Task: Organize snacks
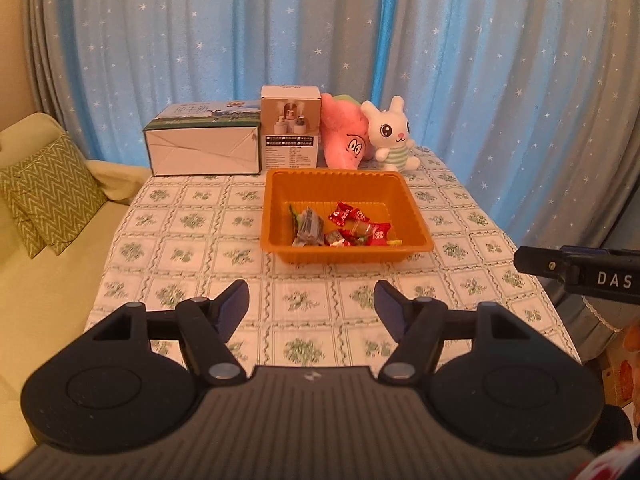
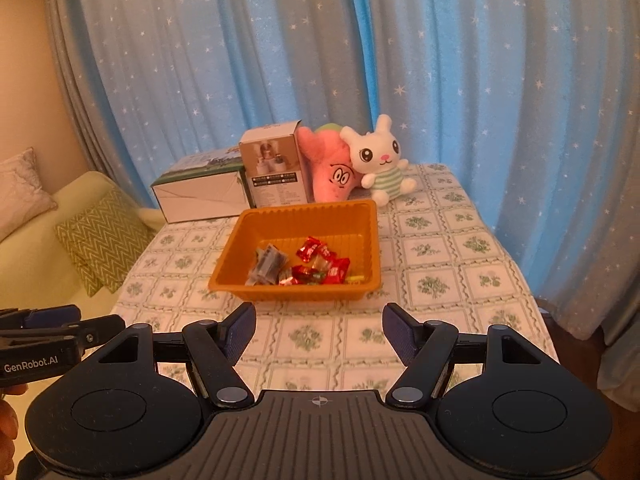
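Inside orange tray (image 1: 280,196), wrapped snacks (image 1: 356,226)

Left tool (image 1: 312,300): jaws spread wide, nothing between, blue pads facing each other, pointing forward and down, well clear of worktop. Right tool (image 2: 319,322): same deal, jaws apart, empty, angled down. Both side by side, roughly level with each other. Right tool's black body pokes in at right edge of left view, left tool's at left edge of right view. Bit of hand (image 2: 8,428) at lower left of right view, blurry.
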A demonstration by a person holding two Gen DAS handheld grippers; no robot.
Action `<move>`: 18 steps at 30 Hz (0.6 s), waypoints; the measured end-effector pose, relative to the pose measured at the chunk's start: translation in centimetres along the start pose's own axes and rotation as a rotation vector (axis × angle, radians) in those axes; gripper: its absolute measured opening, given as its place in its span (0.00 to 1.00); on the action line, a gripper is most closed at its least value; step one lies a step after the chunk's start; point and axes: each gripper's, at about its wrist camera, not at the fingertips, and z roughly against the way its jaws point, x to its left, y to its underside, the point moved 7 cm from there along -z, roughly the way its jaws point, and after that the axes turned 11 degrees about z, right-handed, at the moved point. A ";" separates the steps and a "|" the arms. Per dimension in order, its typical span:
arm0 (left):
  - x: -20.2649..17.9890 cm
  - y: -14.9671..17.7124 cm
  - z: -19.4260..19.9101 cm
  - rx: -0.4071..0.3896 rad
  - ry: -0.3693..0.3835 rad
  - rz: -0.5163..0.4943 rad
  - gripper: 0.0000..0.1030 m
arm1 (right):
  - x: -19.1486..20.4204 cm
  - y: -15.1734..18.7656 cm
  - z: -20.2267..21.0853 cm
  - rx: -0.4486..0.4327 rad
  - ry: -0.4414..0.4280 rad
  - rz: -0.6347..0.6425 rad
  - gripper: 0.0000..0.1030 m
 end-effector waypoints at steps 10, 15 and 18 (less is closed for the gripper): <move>0.9 3.0 4.2 -0.017 -0.043 0.007 0.64 | 1.5 3.6 4.0 -0.001 0.025 0.022 0.68; 0.9 3.3 5.5 -0.026 -0.055 0.020 0.64 | 2.0 4.7 5.8 0.019 0.037 0.039 0.68; 0.7 3.7 6.0 -0.023 -0.059 0.020 0.64 | 2.2 4.9 6.7 0.013 0.044 0.062 0.68</move>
